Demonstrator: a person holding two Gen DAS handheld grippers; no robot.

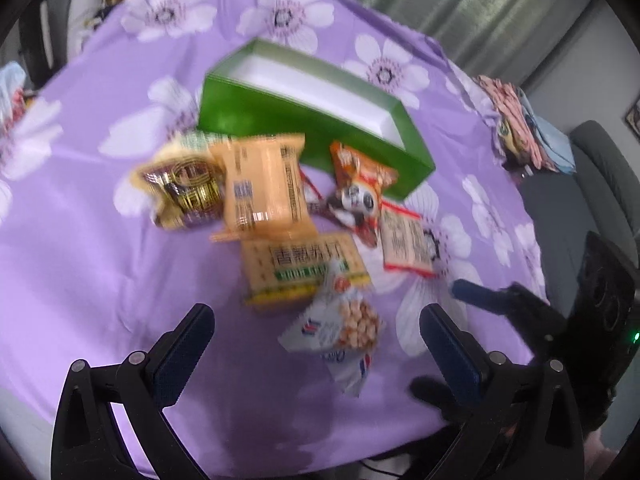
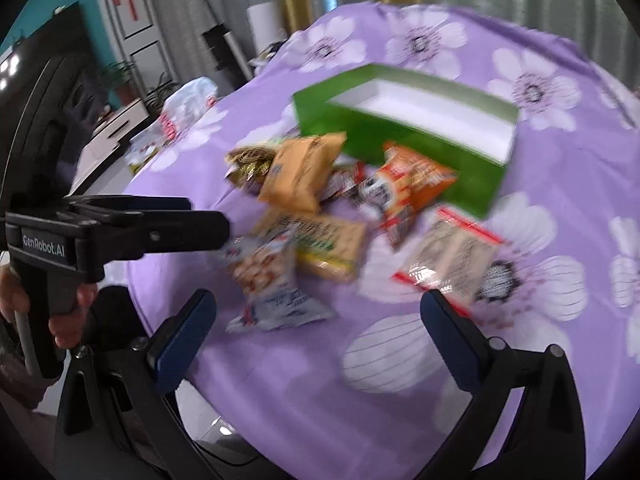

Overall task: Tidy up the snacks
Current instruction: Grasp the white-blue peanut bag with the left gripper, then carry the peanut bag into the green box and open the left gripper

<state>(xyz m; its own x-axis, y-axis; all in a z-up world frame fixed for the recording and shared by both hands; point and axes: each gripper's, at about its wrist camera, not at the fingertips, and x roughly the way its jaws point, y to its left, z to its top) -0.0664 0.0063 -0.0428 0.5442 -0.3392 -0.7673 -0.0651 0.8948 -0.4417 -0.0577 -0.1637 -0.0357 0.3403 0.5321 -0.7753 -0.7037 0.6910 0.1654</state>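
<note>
An open green box (image 1: 304,120) with a white inside stands on the purple flowered cloth (image 1: 100,240); it also shows in the right wrist view (image 2: 404,136). Several snack packets lie in front of it: an orange packet (image 1: 264,188), a gold-and-purple one (image 1: 184,188), a cracker pack (image 1: 300,268), a white-blue peanut bag (image 1: 340,328), a red-orange bag (image 1: 360,184) and a clear red-edged packet (image 1: 408,244). My left gripper (image 1: 316,344) is open and empty above the peanut bag. My right gripper (image 2: 316,332) is open and empty near the peanut bag (image 2: 272,280) and clear packet (image 2: 448,256).
The other gripper shows at the right in the left wrist view (image 1: 520,308) and at the left in the right wrist view (image 2: 120,228). The table's near edge runs just below both grippers. Folded cloth (image 1: 520,120) lies at the far right edge. A plastic bag (image 2: 180,108) lies at the far left.
</note>
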